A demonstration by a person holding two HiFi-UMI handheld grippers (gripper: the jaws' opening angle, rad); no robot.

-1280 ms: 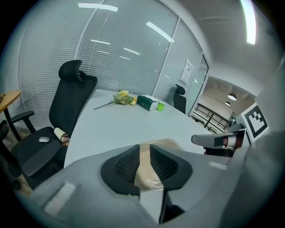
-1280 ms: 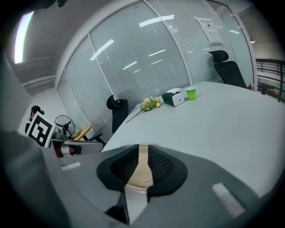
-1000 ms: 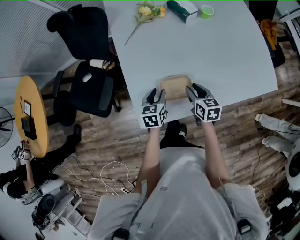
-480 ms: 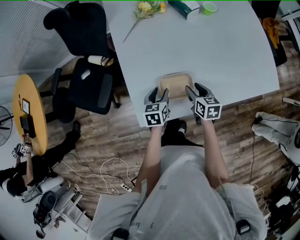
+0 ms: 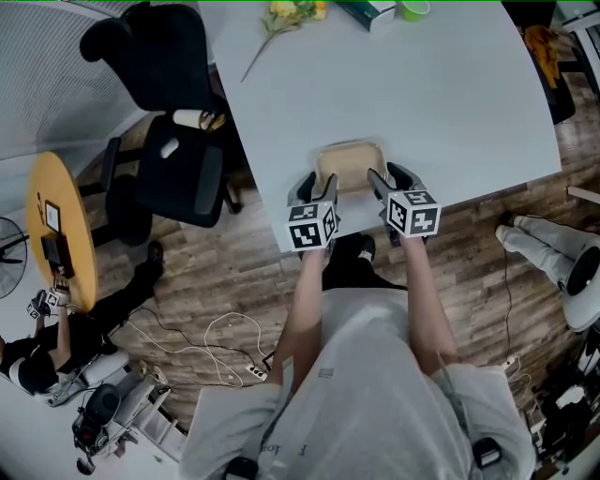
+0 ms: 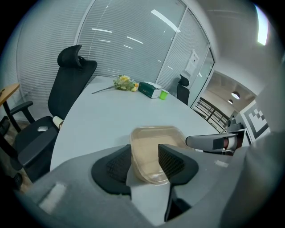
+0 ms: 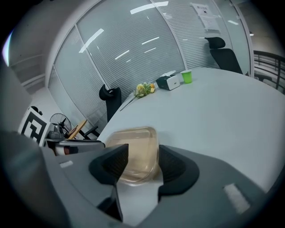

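Observation:
A shallow clear tan plastic container (image 5: 349, 165) lies on the pale table (image 5: 431, 103), close to its near edge. My left gripper (image 5: 317, 187) is open at the container's left near corner. My right gripper (image 5: 388, 180) is open at its right near corner. In the left gripper view the container (image 6: 153, 144) reaches into the gap between the black ribbed pads (image 6: 113, 167) of the left gripper (image 6: 144, 164). In the right gripper view the container (image 7: 133, 149) sits likewise between the parted jaws of the right gripper (image 7: 141, 164). Neither gripper presses on it.
At the table's far end lie a yellow flower (image 5: 289, 13), a dark green box (image 5: 366, 11) and a green cup (image 5: 412, 9). A black office chair (image 5: 164, 122) stands left of the table. A round wooden side table (image 5: 52, 234) is further left. Cables lie on the wooden floor.
Both grippers were shut on the container's near rim; now their jaws have opened and let it go. The container rests on the table between them.

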